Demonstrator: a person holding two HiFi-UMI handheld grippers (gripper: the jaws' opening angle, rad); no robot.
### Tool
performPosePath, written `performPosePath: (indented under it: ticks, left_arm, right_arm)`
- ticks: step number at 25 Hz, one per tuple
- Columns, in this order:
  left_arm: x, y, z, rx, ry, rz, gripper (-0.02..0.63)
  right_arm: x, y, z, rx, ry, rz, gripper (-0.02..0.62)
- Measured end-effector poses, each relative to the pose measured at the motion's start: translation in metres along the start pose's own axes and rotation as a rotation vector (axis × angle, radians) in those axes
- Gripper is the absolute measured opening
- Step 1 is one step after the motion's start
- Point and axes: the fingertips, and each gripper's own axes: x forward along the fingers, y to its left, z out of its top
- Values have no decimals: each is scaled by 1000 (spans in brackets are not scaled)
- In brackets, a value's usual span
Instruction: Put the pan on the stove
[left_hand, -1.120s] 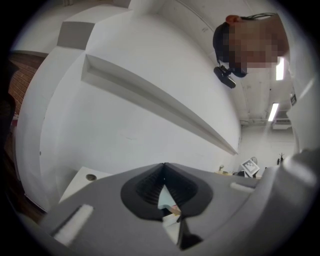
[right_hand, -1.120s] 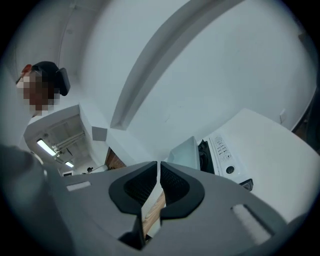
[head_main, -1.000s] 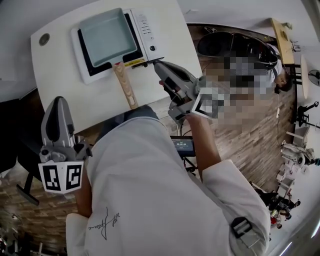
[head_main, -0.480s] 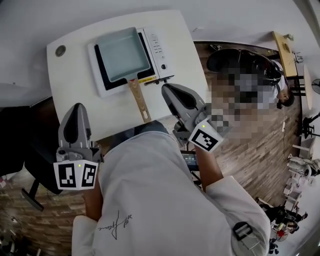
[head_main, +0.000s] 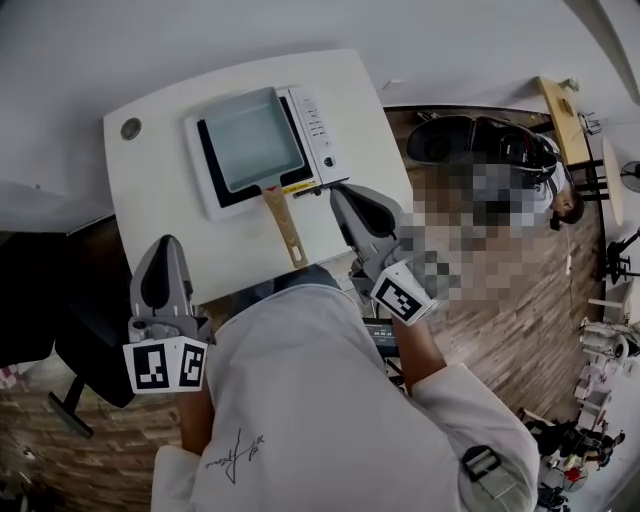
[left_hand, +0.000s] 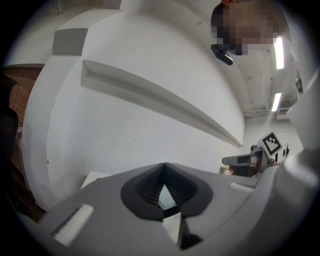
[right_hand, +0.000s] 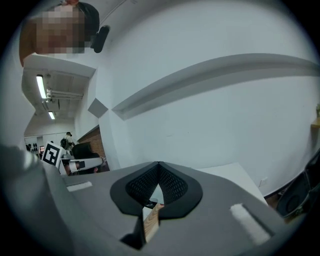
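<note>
A pale rectangular pan (head_main: 252, 138) rests on the black top of the white stove (head_main: 318, 125). Its wooden handle (head_main: 284, 225) points toward me across the white table (head_main: 160, 200). My right gripper (head_main: 338, 192) is shut and empty. It hovers just right of the handle, by the stove's front right corner, apart from both. My left gripper (head_main: 167, 242) is shut on nothing at the table's near left edge. In the right gripper view the gripper (right_hand: 159, 164) has the handle (right_hand: 151, 220) showing below its closed jaws. In the left gripper view the gripper (left_hand: 164, 165) has a bit of the pan (left_hand: 166, 199) showing beneath it.
A round grommet (head_main: 130, 128) sits in the table's far left corner. A dark seat (head_main: 450, 140) stands on the wood floor to the right, and a black chair (head_main: 70, 340) to the left. White walls close the far side.
The head view has shifted, so the table sits lower and more central. Both grippers stay shut, and the right one lies closer to the handle. The pan has not moved on the stove.
</note>
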Motion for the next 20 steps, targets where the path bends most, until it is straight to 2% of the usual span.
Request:
performPosePath:
  ticks: [9,13,20]
  left_arm:
    - [0,1,12,-1,-16,20,52]
    - [3,4,12,-35,3,25,28]
    - [7,6,7,-33,26,28,9]
  right_arm:
    - [10,5,10,-39,11,-1,-2]
    - [15,5,9,-54,25,-9,-2]
    - [18,-1,-1,-57,45,-67,-2]
